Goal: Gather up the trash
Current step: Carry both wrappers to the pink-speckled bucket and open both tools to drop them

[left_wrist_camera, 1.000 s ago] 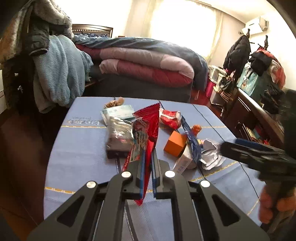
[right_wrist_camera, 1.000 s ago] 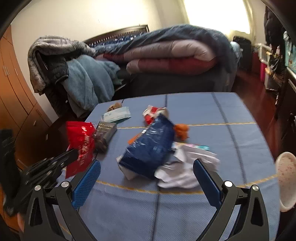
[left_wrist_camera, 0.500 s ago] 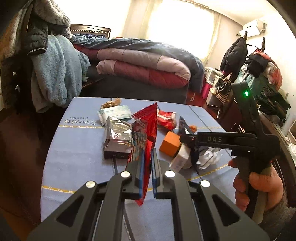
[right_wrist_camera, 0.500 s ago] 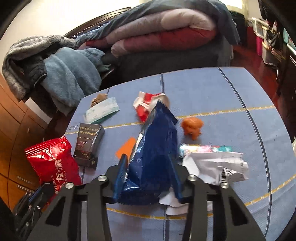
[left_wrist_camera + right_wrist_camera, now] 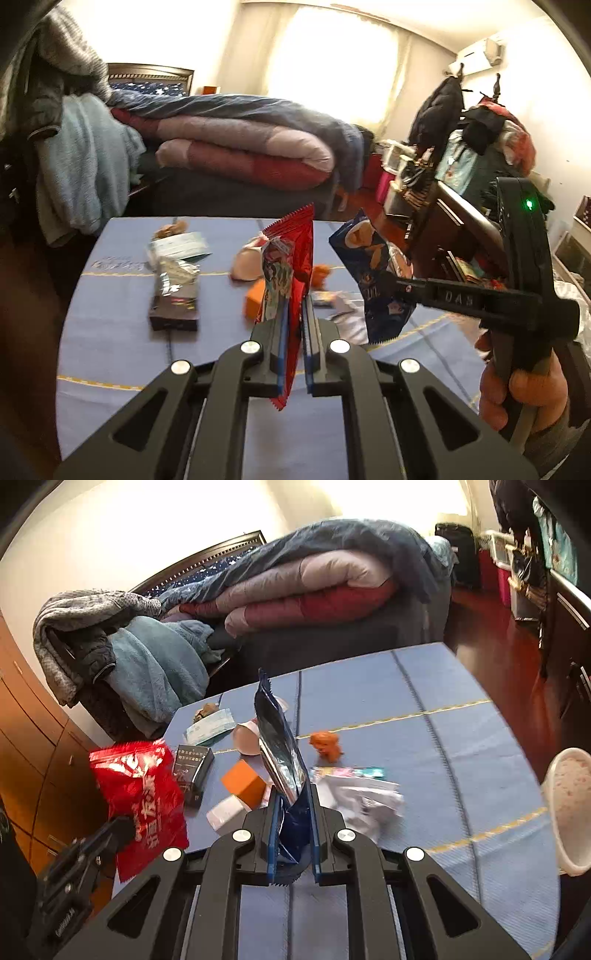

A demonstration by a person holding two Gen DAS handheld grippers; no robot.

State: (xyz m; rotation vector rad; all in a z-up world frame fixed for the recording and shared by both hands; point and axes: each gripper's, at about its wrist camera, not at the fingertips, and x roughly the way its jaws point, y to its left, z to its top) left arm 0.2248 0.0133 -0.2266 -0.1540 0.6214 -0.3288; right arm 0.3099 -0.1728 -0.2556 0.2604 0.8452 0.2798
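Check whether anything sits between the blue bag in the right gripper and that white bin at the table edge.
Nothing visible does. The right gripper is shut on the blue snack bag, already lifted off the table. Between it and the white bin lies only crumpled paper, low on the cloth, below the bag.

Sunlit window [image 5: 332, 62] behind quilt-piled bed [image 5: 240, 147].

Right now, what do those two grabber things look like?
Each hand-held gripper is black plastic with cut-out arms, silver bolts and blue finger pads: left, right. From the side, the right one shows a green light and raised letters.
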